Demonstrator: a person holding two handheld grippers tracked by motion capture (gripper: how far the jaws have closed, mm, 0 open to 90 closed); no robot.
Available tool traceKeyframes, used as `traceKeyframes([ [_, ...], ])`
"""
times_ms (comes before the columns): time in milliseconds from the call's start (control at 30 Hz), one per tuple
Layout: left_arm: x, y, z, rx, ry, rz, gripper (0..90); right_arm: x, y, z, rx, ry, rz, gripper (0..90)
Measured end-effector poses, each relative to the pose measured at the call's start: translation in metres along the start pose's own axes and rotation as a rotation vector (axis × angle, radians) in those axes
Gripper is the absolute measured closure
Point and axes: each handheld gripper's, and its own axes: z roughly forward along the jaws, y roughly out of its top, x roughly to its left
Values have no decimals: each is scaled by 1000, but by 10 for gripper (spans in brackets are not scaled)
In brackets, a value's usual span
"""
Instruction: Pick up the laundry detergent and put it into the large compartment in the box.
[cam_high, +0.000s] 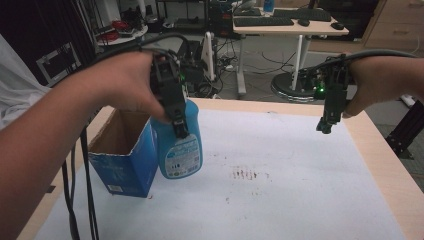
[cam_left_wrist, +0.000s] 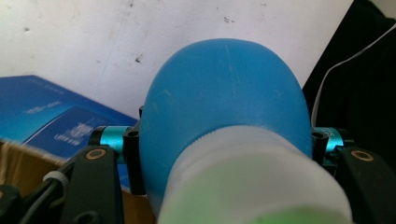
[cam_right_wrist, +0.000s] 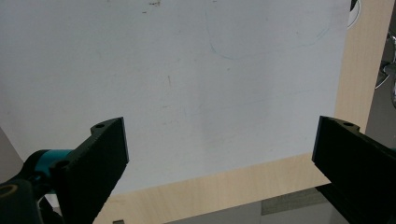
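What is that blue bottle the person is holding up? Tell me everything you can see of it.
The blue bottle looks like translucent plastic, with a rounded body, a pale printed label on its front and a whitish cap end nearest the left gripper view's camera. It hangs roughly upright in the air, clamped near its top between the fingers of the left gripper, just beside the open blue cardboard box and above the white sheet on the table. Nothing else touches it.

Open blue cardboard box (cam_high: 125, 160) standing at the left of the bench (cam_high: 380, 150), on a white sheet (cam_high: 280, 200) with small reddish-brown stains (cam_high: 245, 174) near its middle. Behind, across the floor, a desk (cam_high: 280, 27) with a black keyboard (cam_high: 263, 21) and a mouse (cam_high: 303, 22); loose cables under it.
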Motion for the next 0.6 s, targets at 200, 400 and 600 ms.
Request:
traceKeyframes([
  [200,4,-5,-30,-20,24,-92,383,1,1,0,-7,-2,-8,26],
  [400,14,-15,-62,-37,63,-209,384,2,1,-2,-10,0,-7,26],
  [600,22,-25,-76,-72,60,-309,384,2,1,-2,-10,-2,-13,26],
])
